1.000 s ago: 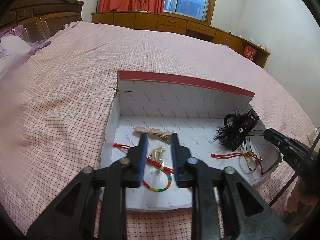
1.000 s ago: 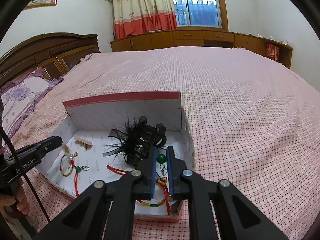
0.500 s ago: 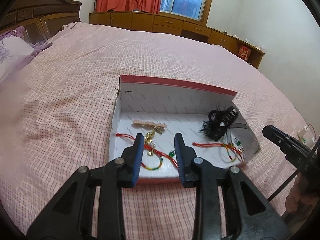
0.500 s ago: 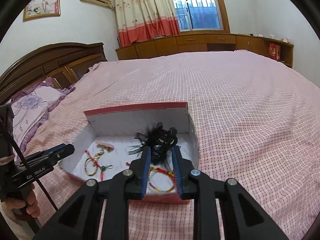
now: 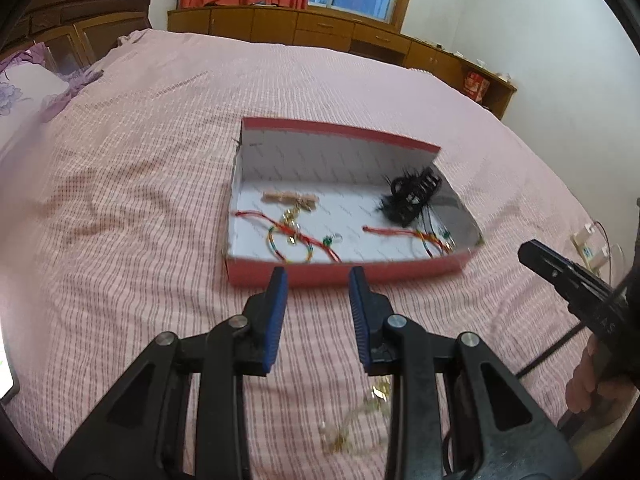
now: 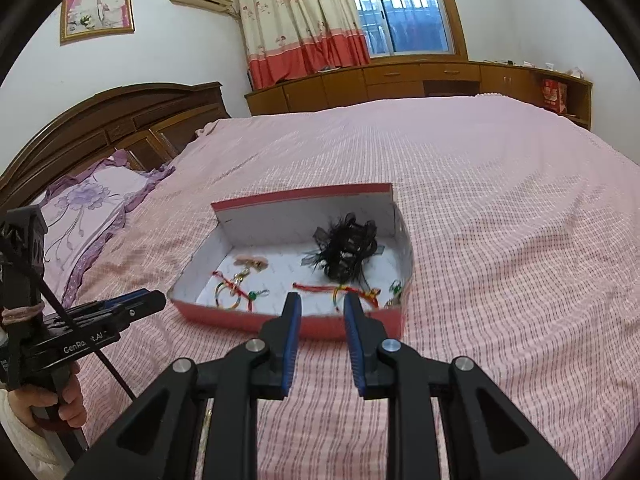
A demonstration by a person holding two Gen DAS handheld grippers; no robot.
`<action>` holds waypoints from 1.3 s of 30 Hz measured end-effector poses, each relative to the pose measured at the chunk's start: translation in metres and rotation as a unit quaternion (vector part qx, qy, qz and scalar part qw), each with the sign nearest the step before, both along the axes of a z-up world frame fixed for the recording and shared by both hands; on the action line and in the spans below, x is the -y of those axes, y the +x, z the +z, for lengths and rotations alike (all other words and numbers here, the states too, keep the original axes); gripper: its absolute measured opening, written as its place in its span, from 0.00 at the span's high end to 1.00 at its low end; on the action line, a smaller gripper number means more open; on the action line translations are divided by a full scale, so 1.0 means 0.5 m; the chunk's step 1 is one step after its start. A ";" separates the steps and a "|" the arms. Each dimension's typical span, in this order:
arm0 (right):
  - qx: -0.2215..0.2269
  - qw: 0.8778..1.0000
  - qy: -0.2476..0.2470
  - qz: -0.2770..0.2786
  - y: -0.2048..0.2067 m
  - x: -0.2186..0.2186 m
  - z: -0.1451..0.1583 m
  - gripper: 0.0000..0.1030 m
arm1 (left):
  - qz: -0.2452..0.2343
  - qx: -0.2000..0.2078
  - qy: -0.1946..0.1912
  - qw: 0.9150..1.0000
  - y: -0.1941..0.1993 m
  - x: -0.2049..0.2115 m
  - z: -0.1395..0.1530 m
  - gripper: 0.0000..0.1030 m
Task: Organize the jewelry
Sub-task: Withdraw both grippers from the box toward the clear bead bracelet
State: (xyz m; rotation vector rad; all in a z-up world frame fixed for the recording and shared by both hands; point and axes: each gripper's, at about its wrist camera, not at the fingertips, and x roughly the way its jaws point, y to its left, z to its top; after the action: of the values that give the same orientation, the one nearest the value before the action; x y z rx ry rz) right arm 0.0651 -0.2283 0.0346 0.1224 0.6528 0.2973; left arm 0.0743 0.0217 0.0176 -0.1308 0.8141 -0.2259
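Only leftward: gold chain on bedspread

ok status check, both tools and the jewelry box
Left tool open, empty. Right tool open, empty. Both short of the red box; bracelets and black hair clip inside. Gold chain loose on the bedspread.

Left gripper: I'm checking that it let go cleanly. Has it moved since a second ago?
Yes. The left gripper has pulled back out of the red box, its tips now short of the near wall.
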 end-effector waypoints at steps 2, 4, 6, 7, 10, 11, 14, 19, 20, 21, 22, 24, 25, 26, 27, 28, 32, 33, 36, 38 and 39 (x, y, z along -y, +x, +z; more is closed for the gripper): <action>-0.003 1.000 0.000 0.001 -0.014 -0.002 -0.001 0.76 | -0.008 -0.009 -0.002 1.000 -0.014 0.000 -0.003 0.78; -0.007 1.000 -0.002 0.003 -0.028 -0.005 -0.002 0.76 | -0.013 -0.017 0.000 1.000 -0.027 0.002 -0.006 0.78; -0.010 1.000 -0.004 0.006 -0.043 -0.007 -0.007 0.76 | -0.021 -0.028 0.003 0.999 -0.039 0.005 -0.013 0.78; -0.012 1.000 -0.004 0.007 -0.046 -0.008 -0.009 0.76 | -0.024 -0.034 0.004 0.999 -0.043 0.007 -0.018 0.78; -0.019 1.000 -0.003 0.011 -0.064 -0.008 -0.017 0.76 | -0.033 -0.049 0.015 0.998 -0.057 0.013 -0.034 0.78; -0.021 1.000 -0.003 0.011 -0.068 -0.007 -0.019 0.75 | -0.036 -0.053 0.016 0.998 -0.061 0.015 -0.038 0.78; -0.027 1.000 -0.003 0.012 -0.080 -0.004 -0.027 0.74 | -0.043 -0.068 0.020 0.997 -0.071 0.019 -0.054 0.78; -0.038 0.999 -0.005 0.011 -0.095 0.003 -0.041 0.74 | -0.059 -0.093 0.020 0.994 -0.078 0.025 -0.077 0.78; -0.040 0.999 -0.005 0.010 -0.096 0.005 -0.043 0.74 | -0.063 -0.100 0.020 0.993 -0.077 0.026 -0.082 0.78; -0.043 0.999 -0.005 0.010 -0.098 0.007 -0.046 0.74 | -0.066 -0.106 0.020 0.992 -0.077 0.027 -0.087 0.78; -0.044 0.999 -0.005 0.009 -0.100 0.007 -0.047 0.74 | -0.069 -0.112 0.022 0.991 -0.078 0.030 -0.092 0.78; -0.048 0.999 -0.004 0.008 -0.103 0.009 -0.052 0.74 | -0.080 -0.122 0.023 0.989 -0.079 0.035 -0.102 0.78; -0.049 0.999 -0.003 0.007 -0.104 0.010 -0.053 0.73 | -0.087 -0.129 0.025 0.987 -0.079 0.039 -0.109 0.78; -0.051 0.999 -0.002 0.007 -0.104 0.011 -0.055 0.73 | -0.092 -0.133 0.028 0.986 -0.081 0.044 -0.114 0.78; -0.053 0.999 -0.002 0.006 -0.105 0.011 -0.057 0.73 | -0.096 -0.137 0.031 0.985 -0.082 0.047 -0.119 0.78; -0.054 0.999 -0.002 0.006 -0.104 0.011 -0.058 0.73 | -0.099 -0.140 0.035 0.985 -0.082 0.051 -0.124 0.78; -0.058 0.998 -0.003 0.004 -0.104 0.011 -0.062 0.73 | -0.107 -0.142 0.051 0.983 -0.083 0.061 -0.141 0.79; -0.059 0.998 -0.004 0.003 -0.104 0.010 -0.062 0.73 | -0.108 -0.142 0.052 0.983 -0.083 0.062 -0.144 0.79; -0.062 0.998 -0.007 0.003 -0.101 0.005 -0.065 0.73 | -0.110 -0.134 0.063 0.983 -0.083 0.064 -0.150 0.89; -0.064 0.998 -0.008 0.004 -0.101 0.001 -0.068 0.73 | -0.111 -0.130 0.061 0.983 -0.082 0.061 -0.151 0.91; -0.064 0.998 -0.010 0.004 -0.100 -0.002 -0.069 0.73 | -0.110 -0.129 0.056 0.984 -0.082 0.059 -0.150 0.92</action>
State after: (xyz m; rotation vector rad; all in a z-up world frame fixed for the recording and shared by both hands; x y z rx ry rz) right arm 0.0149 -0.2272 0.0003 0.1207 0.7841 0.2927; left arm 0.0333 -0.0078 -0.0576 0.0372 1.0987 -0.3756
